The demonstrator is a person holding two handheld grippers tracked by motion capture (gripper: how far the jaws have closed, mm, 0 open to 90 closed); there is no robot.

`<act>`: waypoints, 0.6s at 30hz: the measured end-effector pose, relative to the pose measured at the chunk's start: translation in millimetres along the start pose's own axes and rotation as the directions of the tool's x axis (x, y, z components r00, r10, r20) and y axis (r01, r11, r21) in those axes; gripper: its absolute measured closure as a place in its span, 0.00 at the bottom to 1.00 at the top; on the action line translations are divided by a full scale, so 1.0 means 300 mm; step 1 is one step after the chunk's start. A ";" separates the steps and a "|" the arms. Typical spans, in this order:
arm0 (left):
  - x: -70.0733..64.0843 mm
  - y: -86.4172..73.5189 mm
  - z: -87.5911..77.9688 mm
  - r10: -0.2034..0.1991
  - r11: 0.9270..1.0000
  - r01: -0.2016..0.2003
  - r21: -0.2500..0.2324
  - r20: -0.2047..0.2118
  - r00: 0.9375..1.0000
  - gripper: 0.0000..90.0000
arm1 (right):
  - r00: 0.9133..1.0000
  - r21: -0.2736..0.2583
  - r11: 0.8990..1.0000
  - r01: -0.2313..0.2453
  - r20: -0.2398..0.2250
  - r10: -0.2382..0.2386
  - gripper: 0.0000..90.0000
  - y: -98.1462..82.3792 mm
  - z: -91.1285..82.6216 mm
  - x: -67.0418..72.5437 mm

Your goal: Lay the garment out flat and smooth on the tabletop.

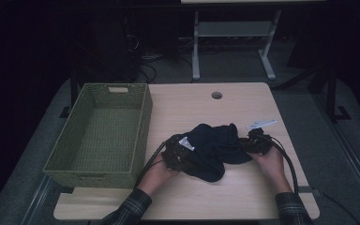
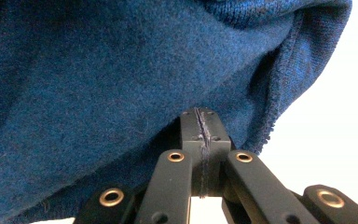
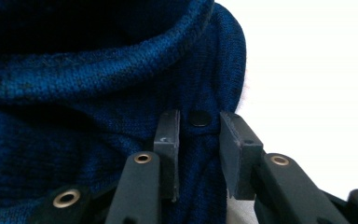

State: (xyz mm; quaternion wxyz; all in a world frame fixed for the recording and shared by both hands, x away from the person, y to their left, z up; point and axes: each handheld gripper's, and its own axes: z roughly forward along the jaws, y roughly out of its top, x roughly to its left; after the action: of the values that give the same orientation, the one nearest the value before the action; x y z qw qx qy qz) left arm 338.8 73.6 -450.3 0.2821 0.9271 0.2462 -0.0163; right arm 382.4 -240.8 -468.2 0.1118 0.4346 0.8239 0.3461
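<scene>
Sweater [image 1: 213,147], dark blue and bunched in a heap, lies on your table [image 1: 243,192] a little right of the middle, between your two hands. From the high view, your left gripper [image 1: 178,152] sits at the heap's left edge and your right gripper [image 1: 255,140] at its right edge, each with a black cable trailing back toward you. A green woven basket [image 1: 140,122] stands on the left part of the table, just beside the heap but not touching it. Your plaid sleeves [image 1: 126,208] come in from the bottom edge. A small white tag [image 1: 261,124] lies on the table just behind your right gripper.

In the left gripper view, your left gripper [image 2: 202,135] has its jaws pressed fully together, with a thin line of dark thread or cloth edge pinched in the seam between them. The sweater's [image 2: 121,84] knit hangs over and behind the jaws, and its stitched hem runs down the right side against the bright table.

In the right gripper view, your right gripper [image 3: 199,140] has its jaws partly apart, with a narrow gap between the pads. A fold of the sweater [image 3: 98,93] lies in that gap, and a small dark button [image 3: 199,119] sits between the tips. The pads do not press on the cloth; there is room on both sides. A thick rolled fold of the knit crosses above the jaws.
</scene>
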 end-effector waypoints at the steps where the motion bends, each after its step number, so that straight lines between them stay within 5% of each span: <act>1: 0.000 0.000 0.000 0.002 1.000 -0.002 0.001 -0.001 1.000 1.00 | 1.000 0.003 1.000 0.012 0.009 -0.012 0.78 0.006 -0.005 0.004; 18: 0.000 0.001 0.001 0.002 1.000 -0.002 0.001 -0.001 1.000 1.00 | 0.994 -0.045 0.997 0.065 0.085 -0.061 0.78 0.112 -0.101 0.014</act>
State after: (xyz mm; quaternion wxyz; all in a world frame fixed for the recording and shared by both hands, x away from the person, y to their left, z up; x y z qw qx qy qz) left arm 339.0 73.3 -450.3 0.2815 0.9275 0.2454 -0.0156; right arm 386.6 -239.1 -423.0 0.1673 0.4195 0.8235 0.3433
